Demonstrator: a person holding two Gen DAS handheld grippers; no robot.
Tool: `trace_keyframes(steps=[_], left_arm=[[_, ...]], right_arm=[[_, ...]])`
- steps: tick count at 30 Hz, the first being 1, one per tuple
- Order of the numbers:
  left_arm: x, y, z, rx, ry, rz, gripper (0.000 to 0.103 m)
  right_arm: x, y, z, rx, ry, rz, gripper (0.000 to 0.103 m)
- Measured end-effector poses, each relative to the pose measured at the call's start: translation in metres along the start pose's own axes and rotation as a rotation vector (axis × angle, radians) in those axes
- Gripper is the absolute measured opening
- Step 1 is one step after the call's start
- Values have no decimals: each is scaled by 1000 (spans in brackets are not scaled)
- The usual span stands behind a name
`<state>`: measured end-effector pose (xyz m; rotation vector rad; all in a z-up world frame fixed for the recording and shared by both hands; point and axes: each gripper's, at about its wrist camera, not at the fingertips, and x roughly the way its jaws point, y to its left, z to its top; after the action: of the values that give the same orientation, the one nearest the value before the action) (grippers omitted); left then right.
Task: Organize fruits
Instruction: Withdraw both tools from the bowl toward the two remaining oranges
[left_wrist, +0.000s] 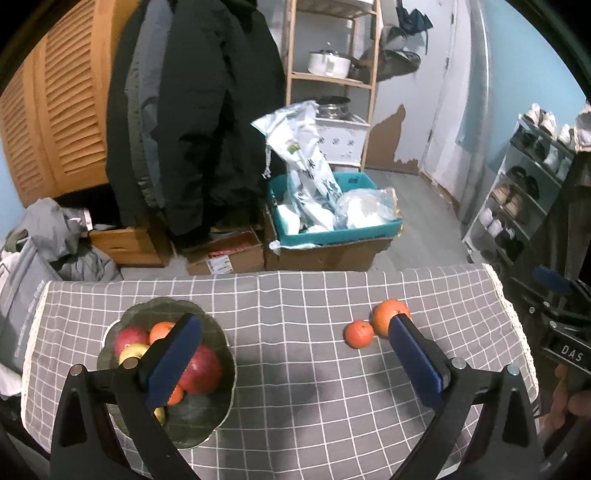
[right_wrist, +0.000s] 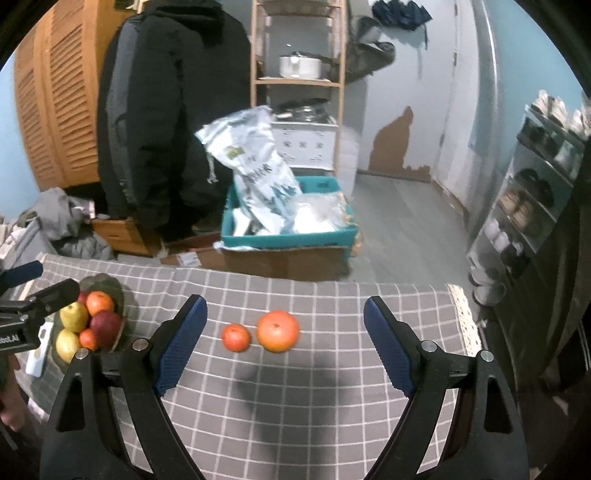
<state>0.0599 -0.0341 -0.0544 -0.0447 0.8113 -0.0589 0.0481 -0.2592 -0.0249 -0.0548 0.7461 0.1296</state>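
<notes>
Bowl: a dark green scalloped bowl (left_wrist: 221, 354) stands on the left part of the table, near its front-left corner; in the right wrist view it (right_wrist: 107, 286) sits at the far left.
Fruit in bowl: two red apples, one large (left_wrist: 201, 369) and one smaller (left_wrist: 129, 338), a yellow-green pear (right_wrist: 74, 316), a second yellow fruit (right_wrist: 67, 343) and small oranges (right_wrist: 99, 302) are piled together, touching each other.
Left gripper: the left gripper (left_wrist: 291, 332) hovers above the table with its blue-padded fingers (left_wrist: 177, 362) spread wide and nothing between them; one finger overlaps the bowl in its own view, the other overlaps the big orange.
Table: the table (left_wrist: 295, 295) is covered by a grey cloth with a white grid and a lace edge.
Small orange: a small orange (right_wrist: 236, 337) lies on the cloth to the right of the bowl, well apart from it, just beside the larger one.
Large orange: the large orange (right_wrist: 277, 331) lies immediately right of the small one; whether they touch I cannot tell.
Right gripper: the right gripper (right_wrist: 286, 314) is held above the cloth, fingers (right_wrist: 388, 350) parted and empty, both loose oranges lying between them in its view, beyond the tips.
Hand: part of a person's hand (left_wrist: 570, 402) grips the right gripper's handle at the right edge of the left wrist view.
</notes>
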Motion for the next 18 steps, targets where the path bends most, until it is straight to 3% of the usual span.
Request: trace_keyframes(steps=[11,18], left_arm=[[22,-23,1,36,46,0,102],[52,-23,-1,21,102,6,102]], right_arm=[[13,-21,-6,19,38,-11,86],[53,-18,-12,7,123,11,86]])
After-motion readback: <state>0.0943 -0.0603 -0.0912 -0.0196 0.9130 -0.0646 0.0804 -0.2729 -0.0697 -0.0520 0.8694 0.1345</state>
